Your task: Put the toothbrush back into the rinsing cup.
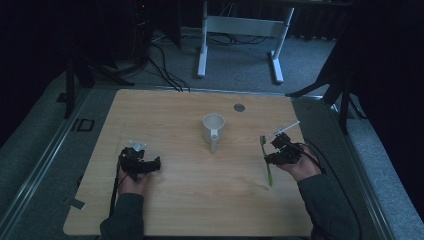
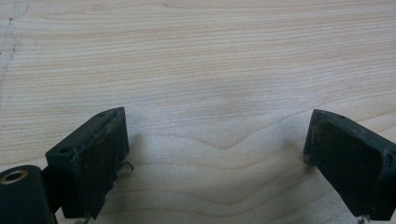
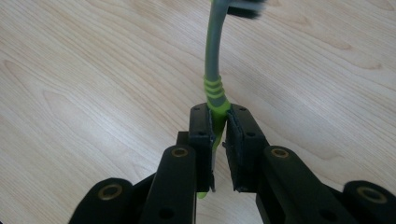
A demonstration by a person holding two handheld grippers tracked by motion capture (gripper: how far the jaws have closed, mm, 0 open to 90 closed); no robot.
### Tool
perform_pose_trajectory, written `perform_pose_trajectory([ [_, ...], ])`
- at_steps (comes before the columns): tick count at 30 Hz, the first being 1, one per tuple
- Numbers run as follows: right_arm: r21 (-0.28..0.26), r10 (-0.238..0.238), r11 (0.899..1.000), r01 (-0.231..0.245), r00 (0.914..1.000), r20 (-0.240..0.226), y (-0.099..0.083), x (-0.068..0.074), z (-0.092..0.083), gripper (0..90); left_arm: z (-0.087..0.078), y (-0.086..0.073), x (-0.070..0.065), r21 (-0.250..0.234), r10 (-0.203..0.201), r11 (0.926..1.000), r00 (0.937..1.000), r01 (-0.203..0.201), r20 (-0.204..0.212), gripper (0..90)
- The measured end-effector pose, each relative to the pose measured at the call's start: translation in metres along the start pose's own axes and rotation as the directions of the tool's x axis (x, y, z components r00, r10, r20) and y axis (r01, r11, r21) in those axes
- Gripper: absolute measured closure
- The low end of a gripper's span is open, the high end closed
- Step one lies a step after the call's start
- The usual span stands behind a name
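Black rubbery pads of the right gripper [image 3: 219,116] clamp a slim green-and-grey toothbrush [image 3: 214,74] by its ribbed neck, the bristle head pointing away over the pale wood-grain surface [image 1: 200,190]. Left gripper [image 2: 215,144] rests with jaws wide apart, holding nothing. Farther off stands a round white mug [image 1: 213,128].

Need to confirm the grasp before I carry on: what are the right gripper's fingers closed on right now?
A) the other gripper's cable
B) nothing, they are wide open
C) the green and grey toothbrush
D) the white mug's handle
C: in the right gripper view, the right gripper has its fingers clamped on the toothbrush, while the white mug stands apart at the table's middle.
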State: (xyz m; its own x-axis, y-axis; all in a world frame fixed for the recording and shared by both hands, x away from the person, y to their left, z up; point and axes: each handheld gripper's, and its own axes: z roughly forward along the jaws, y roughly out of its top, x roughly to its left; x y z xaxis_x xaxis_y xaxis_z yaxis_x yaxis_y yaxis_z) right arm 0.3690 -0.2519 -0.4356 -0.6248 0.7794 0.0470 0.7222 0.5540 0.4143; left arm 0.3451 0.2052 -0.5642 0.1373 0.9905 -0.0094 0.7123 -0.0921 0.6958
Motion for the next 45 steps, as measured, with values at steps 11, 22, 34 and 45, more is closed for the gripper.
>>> perform_pose_trajectory([
  [11, -0.047, 0.012, 0.999, -0.012, 0.9998, -0.017, 0.006, 0.001, -0.005, 80.9, 0.000, 0.000, 0.000, -0.002, -0.003, 1.0000, 1.0000, 0.003, 0.000, 6.9],
  [22, -0.097, 0.027, 0.995, -0.029, 0.9992, -0.029, 0.011, 0.001, -0.007, 80.9, 0.000, 0.000, 0.000, -0.001, -0.001, 1.0000, 1.0000, 0.001, 0.000, 7.0],
  [34, -0.143, 0.042, 0.989, -0.047, 0.9984, -0.037, 0.016, 0.003, -0.008, 80.9, 0.000, 0.000, 0.000, -0.001, -0.001, 1.0000, 1.0000, 0.001, 0.000, 6.9],
  [45, -0.179, 0.048, 0.982, -0.055, 0.9980, -0.040, 0.021, 0.005, -0.008, 80.9, 0.000, 0.000, 0.000, 0.000, 0.002, 1.0000, 1.0000, -0.002, -0.001, 7.0],
])
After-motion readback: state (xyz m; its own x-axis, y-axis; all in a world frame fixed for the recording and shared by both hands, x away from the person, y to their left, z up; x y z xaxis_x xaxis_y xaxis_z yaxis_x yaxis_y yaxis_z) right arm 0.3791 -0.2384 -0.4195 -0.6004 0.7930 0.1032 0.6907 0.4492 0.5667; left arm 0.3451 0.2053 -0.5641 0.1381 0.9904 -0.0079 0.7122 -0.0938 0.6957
